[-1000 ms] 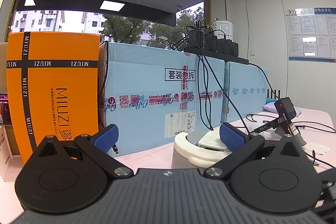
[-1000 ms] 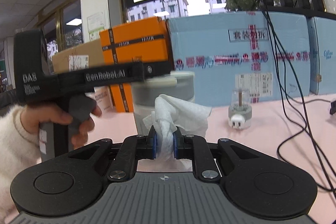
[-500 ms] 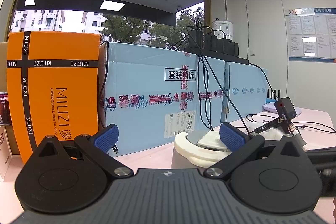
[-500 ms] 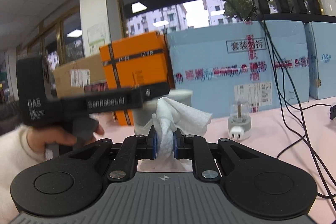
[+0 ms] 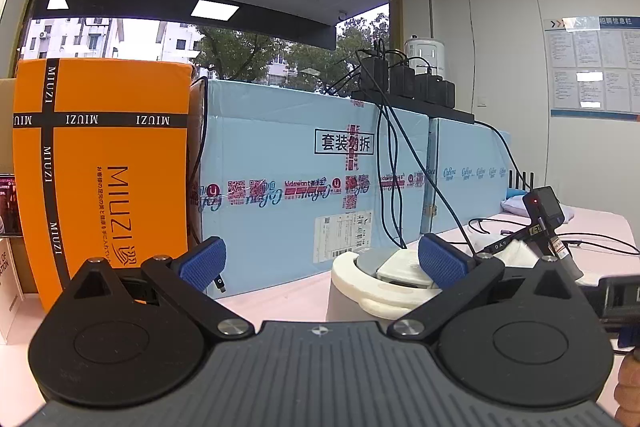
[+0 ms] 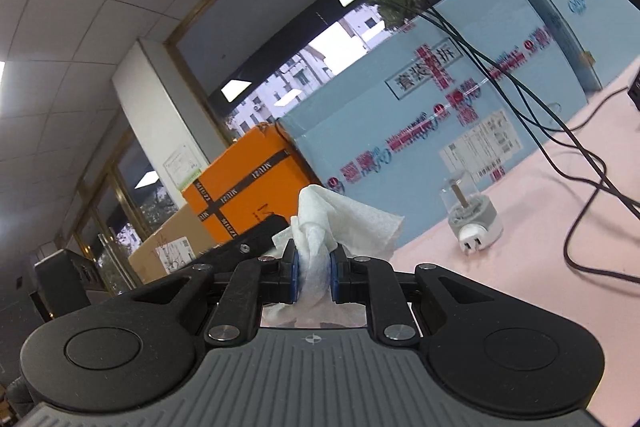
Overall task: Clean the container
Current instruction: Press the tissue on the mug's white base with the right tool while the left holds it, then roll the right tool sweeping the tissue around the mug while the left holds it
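Now the right gripper, pinching a crumpled white paper wipe, is tilting upward, away from the white cylindrical lidded container; the left gripper is staying spread.

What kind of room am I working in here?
Probably an office used as a work or storage area: a notice board on the wall, stacked shipping cartons, and chargers trailing cables over a pink table.

Orange box printed MIUZI, standing at far left on the pink table. Pale blue cartons in a row to its right, along the far edge. Black chargers on top of the cartons, cables hanging down. Small grey plug adapter with clear cap, on the table near the cartons. Notice board on the right wall.
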